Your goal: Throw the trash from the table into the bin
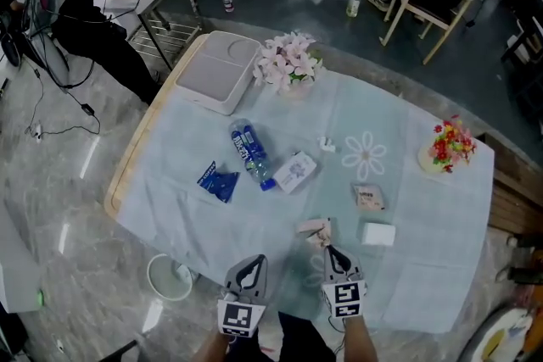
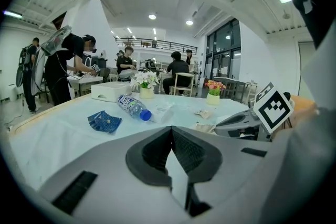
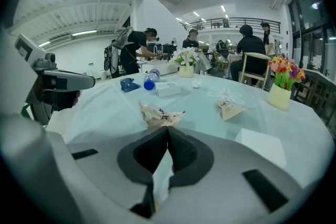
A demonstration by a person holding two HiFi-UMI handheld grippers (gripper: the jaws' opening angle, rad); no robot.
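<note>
A crumpled beige wrapper (image 1: 315, 229) (image 3: 160, 114) lies at the table's near edge, its near end caught between the tips of my right gripper (image 1: 327, 248) (image 3: 168, 129), which is shut on it. My left gripper (image 1: 252, 261) (image 2: 170, 129) hangs beside it on the left, shut and empty. Further out on the pale cloth lie a blue wrapper (image 1: 218, 181) (image 2: 104, 121), a plastic bottle (image 1: 251, 152) with a blue cap, a small white carton (image 1: 294, 171), a tan packet (image 1: 368, 197) (image 3: 230, 108) and a white napkin (image 1: 377, 233) (image 3: 261, 147). A round white bin (image 1: 170, 276) stands on the floor at the lower left.
A white lidded box (image 1: 219, 69) and pale flowers (image 1: 288, 60) stand at the table's far side, a red flower pot (image 1: 448, 146) at the right. People sit and stand beyond the table; a wooden chair (image 1: 424, 0) is behind it.
</note>
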